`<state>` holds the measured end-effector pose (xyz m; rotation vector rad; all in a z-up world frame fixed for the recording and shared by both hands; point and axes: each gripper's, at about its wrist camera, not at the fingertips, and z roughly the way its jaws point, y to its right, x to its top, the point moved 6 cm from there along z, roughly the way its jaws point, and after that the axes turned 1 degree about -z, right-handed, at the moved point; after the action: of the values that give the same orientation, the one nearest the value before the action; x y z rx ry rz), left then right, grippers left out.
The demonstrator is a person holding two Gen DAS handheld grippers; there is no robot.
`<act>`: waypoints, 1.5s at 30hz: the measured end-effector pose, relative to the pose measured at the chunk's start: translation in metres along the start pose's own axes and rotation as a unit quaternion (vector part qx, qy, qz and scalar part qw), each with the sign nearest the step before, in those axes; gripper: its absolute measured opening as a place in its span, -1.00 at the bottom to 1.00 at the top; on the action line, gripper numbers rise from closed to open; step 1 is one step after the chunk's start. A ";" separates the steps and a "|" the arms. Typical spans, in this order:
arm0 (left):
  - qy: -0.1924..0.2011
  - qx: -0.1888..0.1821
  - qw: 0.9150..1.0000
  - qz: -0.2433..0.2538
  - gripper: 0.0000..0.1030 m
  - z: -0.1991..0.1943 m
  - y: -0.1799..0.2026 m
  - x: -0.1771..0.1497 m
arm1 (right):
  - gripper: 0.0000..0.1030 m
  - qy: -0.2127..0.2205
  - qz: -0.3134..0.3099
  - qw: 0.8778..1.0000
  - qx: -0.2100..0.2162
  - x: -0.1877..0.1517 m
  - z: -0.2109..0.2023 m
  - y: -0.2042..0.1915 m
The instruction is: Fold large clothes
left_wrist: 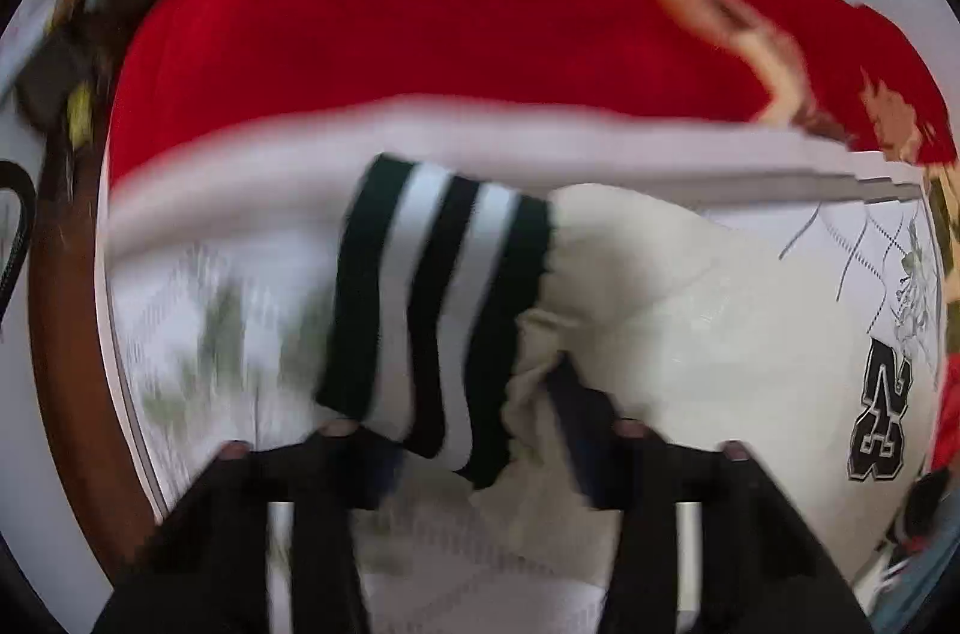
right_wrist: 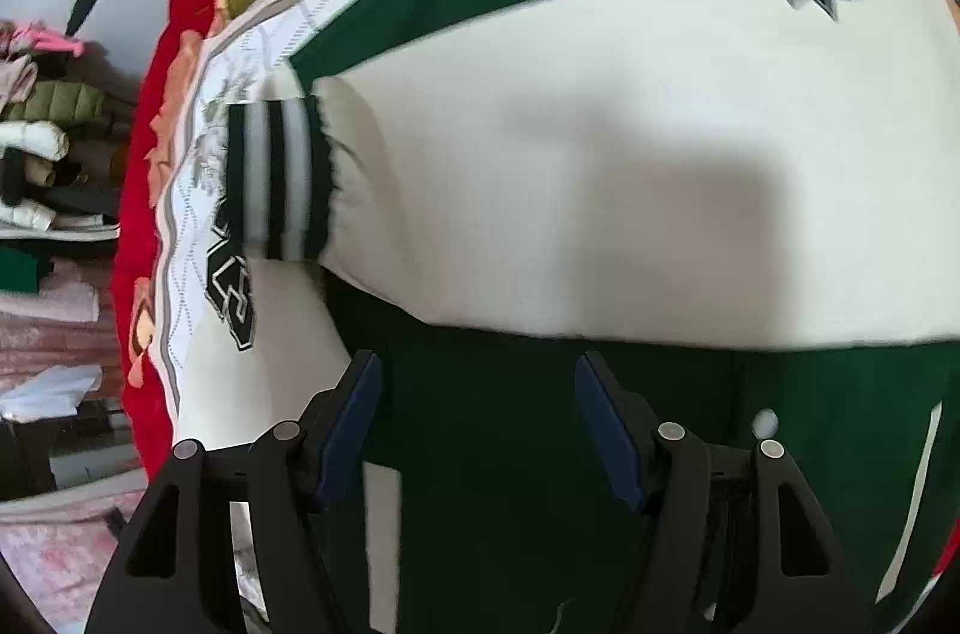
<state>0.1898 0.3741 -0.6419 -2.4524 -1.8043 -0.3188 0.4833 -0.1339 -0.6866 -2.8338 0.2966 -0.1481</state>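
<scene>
A green and cream varsity jacket (right_wrist: pixel 600 154) lies spread on a bed. In the right wrist view a cream sleeve lies across the green body, its striped cuff (right_wrist: pixel 279 178) at the left over a "23" patch (right_wrist: pixel 231 292). My right gripper (right_wrist: pixel 477 418) is open just above the green fabric, holding nothing. In the left wrist view my left gripper (left_wrist: pixel 480 430) has its jaws apart around the striped cuff (left_wrist: pixel 438 310) and bunched cream sleeve (left_wrist: pixel 660 310); blur hides whether they grip. The "23" patch (left_wrist: pixel 882 412) shows at the right.
A red floral blanket (left_wrist: pixel 420 34) and white quilted sheet (right_wrist: pixel 198 226) cover the bed. Stacks of folded clothes (right_wrist: pixel 48 166) stand on shelves left of the bed. A dark wooden bed frame (left_wrist: pixel 66 334) runs along the left edge.
</scene>
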 end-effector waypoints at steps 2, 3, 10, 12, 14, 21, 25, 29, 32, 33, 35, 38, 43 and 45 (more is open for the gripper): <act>0.037 0.003 0.999 0.027 -0.50 -0.002 0.015 0.028 | 0.34 0.003 -0.014 1.000 0.000 0.006 -0.002 -0.014; 0.046 0.002 0.998 0.034 -0.55 -0.002 0.020 0.040 | 0.34 0.005 -0.022 1.000 0.005 0.010 -0.002 -0.025; 0.123 -0.035 0.987 0.096 -0.56 -0.015 0.059 0.136 | -0.20 0.028 -0.039 0.995 0.083 0.050 0.030 -0.098; 0.101 -0.031 0.989 0.105 -0.42 -0.004 0.064 0.144 | -0.32 -0.006 -0.035 0.995 0.096 0.054 0.059 -0.116; 0.070 -0.028 0.992 0.097 -0.39 0.007 0.056 0.137 | -0.38 -0.074 -0.027 0.988 0.130 0.050 0.098 -0.132; 0.002 -0.145 0.989 -0.011 0.49 -0.001 -0.004 0.118 | -0.35 -0.072 -0.050 0.982 0.166 0.041 0.057 -0.139; -0.017 -0.157 0.987 -0.042 0.49 0.006 -0.015 0.091 | 0.05 -0.043 -0.065 0.985 0.153 0.023 0.028 -0.126; -0.025 -0.142 0.985 -0.092 0.49 0.039 0.008 0.078 | 0.05 -0.043 -0.045 0.989 0.134 0.009 0.029 -0.096; 0.006 -0.102 0.992 -0.078 0.49 0.050 0.024 0.089 | 0.06 -0.053 -0.004 0.992 0.116 -0.001 0.042 -0.066; 0.023 -0.088 0.994 -0.067 0.49 0.050 0.033 0.097 | 0.06 -0.053 0.006 0.993 0.106 -0.004 0.044 -0.058; 0.068 -0.075 0.994 -0.042 0.24 0.042 0.047 0.106 | 0.06 -0.048 0.016 0.995 0.085 -0.007 0.045 -0.046; 0.112 -0.054 0.992 0.003 -0.68 0.024 0.063 0.117 | 0.06 -0.040 0.032 0.996 0.076 -0.012 0.039 -0.036; 0.195 -0.079 0.975 0.073 -0.75 -0.055 0.084 0.123 | 0.06 -0.001 0.067 0.995 0.080 -0.001 0.021 -0.024; 0.228 -0.087 0.965 0.100 -0.76 -0.089 0.100 0.123 | 0.04 0.028 0.085 0.991 0.097 0.015 0.018 -0.023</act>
<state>0.3089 0.4426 -0.5227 -2.3783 -1.3774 -0.9689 0.5048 -0.1104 -0.6956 -2.6016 0.5063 -0.2091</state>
